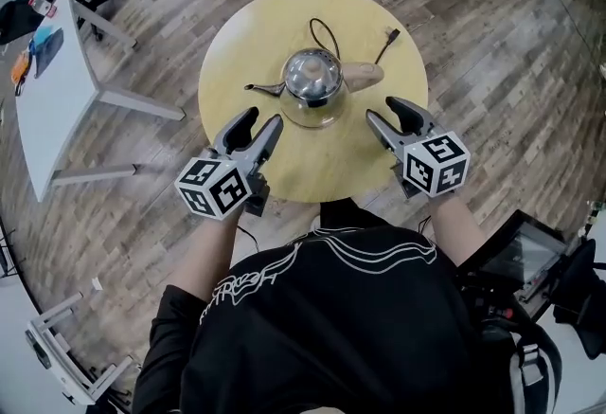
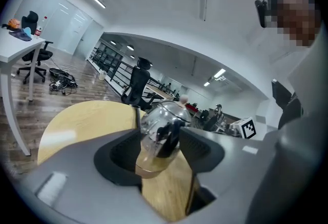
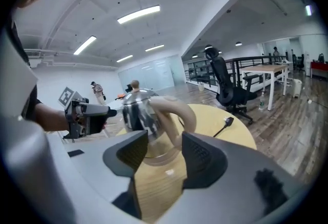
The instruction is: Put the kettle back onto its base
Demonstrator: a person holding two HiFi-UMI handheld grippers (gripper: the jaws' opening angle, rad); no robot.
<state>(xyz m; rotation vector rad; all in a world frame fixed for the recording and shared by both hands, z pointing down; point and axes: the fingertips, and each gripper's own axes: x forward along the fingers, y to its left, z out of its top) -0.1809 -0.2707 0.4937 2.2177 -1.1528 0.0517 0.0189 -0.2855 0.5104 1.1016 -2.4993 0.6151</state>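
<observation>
Sitting mid-table [image 1: 237,43], the kettle [image 1: 312,81] looks already on its base [image 1: 314,121]. Its spout [image 1: 258,88] points to the left gripper's side and its handle [image 1: 365,74] to the right gripper's side.

The left gripper [image 1: 262,118] is just beside the kettle on the spout side. Its jaws are spread wide and pinch nothing; the kettle only shows through the gap, clear of the pads. The right gripper [image 1: 383,109] is just beside the kettle on the handle side, also spread and empty, with the handle framed between the jaws but untouched.

The cord [image 1: 322,28] loops behind the kettle to a loose plug [image 1: 389,36].

The task reads as done or nearly so.

Risks:
- Can't tell whether the kettle seats square; a tilted seat could let it rock off the base.
- Either gripper swinging inward could clip the spout or handle and shove kettle and base together.
- A tug on the cord behind the kettle would drag the base.
</observation>
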